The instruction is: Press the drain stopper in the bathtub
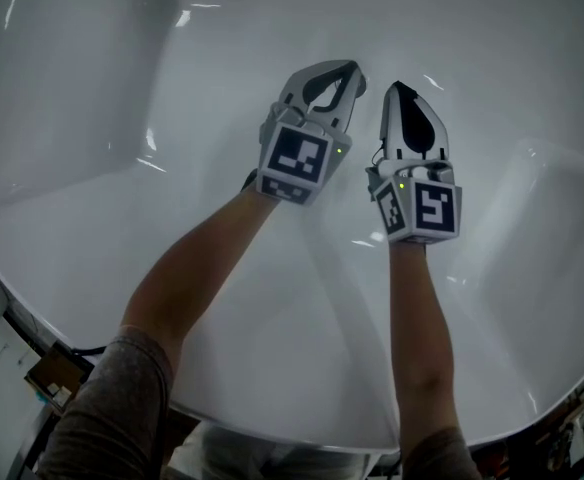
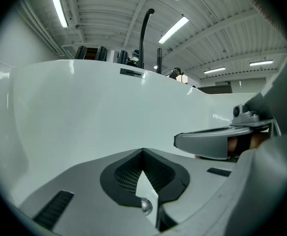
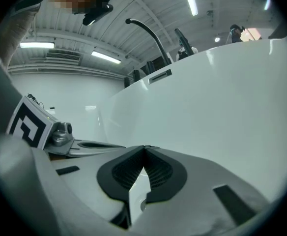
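In the head view both grippers hang side by side over the floor of a white bathtub (image 1: 92,118). My left gripper (image 1: 349,69) is shut, its jaw tips meeting with nothing held. A little to its right, my right gripper (image 1: 399,87) is also shut and empty. In the left gripper view the left gripper (image 2: 143,151) points at the tub's far wall, with the right gripper (image 2: 217,144) beside it. The right gripper view shows the right gripper (image 3: 144,147) facing the same wall and the left gripper (image 3: 84,145) at its left. No drain stopper shows in any view.
A black curved faucet (image 2: 144,33) (image 3: 148,33) rises behind the tub's far rim. An overflow slot (image 2: 131,73) (image 3: 160,75) sits just under that rim. The tub's near rim (image 1: 272,428) runs below my arms, and clutter (image 1: 57,373) lies outside it at the lower left.
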The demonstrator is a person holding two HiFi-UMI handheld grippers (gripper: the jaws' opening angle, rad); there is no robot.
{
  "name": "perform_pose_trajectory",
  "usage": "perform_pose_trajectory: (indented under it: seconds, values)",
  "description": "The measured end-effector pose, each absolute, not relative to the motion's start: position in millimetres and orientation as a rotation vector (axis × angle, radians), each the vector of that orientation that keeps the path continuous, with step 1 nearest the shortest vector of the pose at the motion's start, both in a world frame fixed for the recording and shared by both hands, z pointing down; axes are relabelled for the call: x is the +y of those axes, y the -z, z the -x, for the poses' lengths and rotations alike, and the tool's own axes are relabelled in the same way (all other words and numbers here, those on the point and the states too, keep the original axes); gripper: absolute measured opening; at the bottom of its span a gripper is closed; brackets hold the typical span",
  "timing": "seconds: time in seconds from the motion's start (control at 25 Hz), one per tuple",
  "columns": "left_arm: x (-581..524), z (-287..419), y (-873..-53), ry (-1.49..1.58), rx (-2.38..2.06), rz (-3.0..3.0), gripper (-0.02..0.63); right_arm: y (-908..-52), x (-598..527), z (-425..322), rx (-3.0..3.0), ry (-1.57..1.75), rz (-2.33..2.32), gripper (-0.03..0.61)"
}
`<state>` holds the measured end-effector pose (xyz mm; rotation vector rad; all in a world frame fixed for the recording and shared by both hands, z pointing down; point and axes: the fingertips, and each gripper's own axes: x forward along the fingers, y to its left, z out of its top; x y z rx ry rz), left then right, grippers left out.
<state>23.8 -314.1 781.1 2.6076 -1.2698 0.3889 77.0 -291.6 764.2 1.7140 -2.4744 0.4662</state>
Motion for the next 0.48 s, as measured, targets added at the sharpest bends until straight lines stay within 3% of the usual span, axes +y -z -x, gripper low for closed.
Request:
perform_pose_trajectory:
  seconds: [0.48]
  values:
    - [-314, -25, -866, -0.658, -1.16, -2.35, 0.005, -777, -280, -75, -2.446, -0.507, -1.715, 0.006]
